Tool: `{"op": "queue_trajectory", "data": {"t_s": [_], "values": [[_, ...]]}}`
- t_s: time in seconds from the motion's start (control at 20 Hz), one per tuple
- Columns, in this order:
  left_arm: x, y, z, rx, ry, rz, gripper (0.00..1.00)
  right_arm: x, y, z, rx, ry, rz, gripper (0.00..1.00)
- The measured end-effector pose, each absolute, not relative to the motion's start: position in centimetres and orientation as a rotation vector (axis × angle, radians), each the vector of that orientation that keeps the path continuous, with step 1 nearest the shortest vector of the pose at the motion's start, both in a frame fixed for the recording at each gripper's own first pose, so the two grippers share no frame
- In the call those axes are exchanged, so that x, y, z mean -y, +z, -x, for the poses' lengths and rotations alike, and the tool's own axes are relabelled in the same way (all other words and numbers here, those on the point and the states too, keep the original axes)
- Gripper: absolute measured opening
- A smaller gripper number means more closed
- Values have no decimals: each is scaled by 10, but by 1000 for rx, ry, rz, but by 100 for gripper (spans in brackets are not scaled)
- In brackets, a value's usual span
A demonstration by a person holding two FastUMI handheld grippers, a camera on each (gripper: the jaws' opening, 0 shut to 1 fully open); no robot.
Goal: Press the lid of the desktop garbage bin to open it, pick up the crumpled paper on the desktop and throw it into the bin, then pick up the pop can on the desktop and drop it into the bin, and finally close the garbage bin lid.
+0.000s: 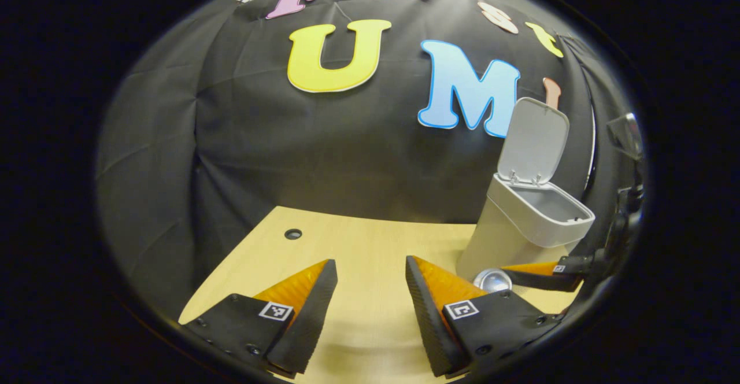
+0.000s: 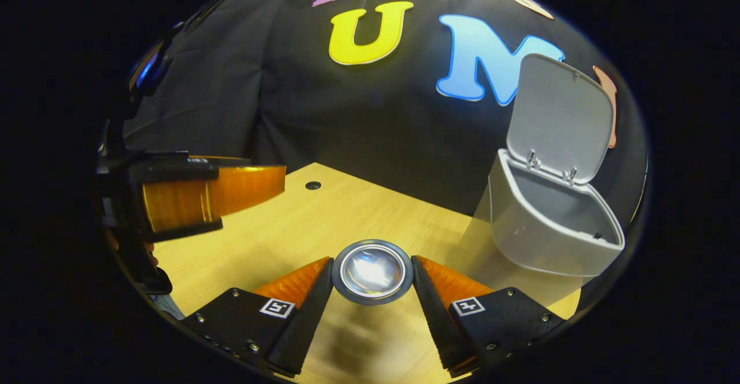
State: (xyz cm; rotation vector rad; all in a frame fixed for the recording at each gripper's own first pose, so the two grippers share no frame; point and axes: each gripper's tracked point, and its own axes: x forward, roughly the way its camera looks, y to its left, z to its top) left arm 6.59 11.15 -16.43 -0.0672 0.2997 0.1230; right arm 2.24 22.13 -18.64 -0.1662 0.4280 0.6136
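While its hinged lid (image 2: 559, 115) is stood upright, the smooth grey plastic bin (image 2: 549, 233) is seen open on the pale wood-grain table (image 2: 277, 228), near the cloth wall. The round metal can (image 2: 373, 271) is held between the ribbed fingers of the right gripper (image 2: 373, 280), its shiny end turned to the camera. The left gripper (image 1: 370, 288) is held open with nothing between its fingers. No readable writing can be made out on the bin or can.
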Motion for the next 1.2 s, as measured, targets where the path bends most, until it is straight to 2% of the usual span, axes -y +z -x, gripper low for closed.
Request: {"op": "queue_trajectory", "data": {"t_s": [0.5, 0.55, 0.7, 0.75, 1.0, 1.2], "values": [[-111, -171, -64, -313, 122, 67, 79, -202, -98, -28, -109, 508, 231, 83], [-111, -171, -65, -314, 121, 66, 79, -199, -88, -28, -80, 494, 235, 80], [-110, -173, -65, -317, 119, 68, 79, -189, -57, -33, -8, 460, 237, 83], [-109, -172, -65, -318, 117, 69, 79, -184, -46, -38, 13, 445, 232, 80], [-102, -173, -68, -317, 105, 73, 81, -148, -15, -59, 59, 338, 188, 83], [-101, -174, -69, -321, 99, 74, 79, -111, -23, -75, 22, 239, 167, 83]]}}
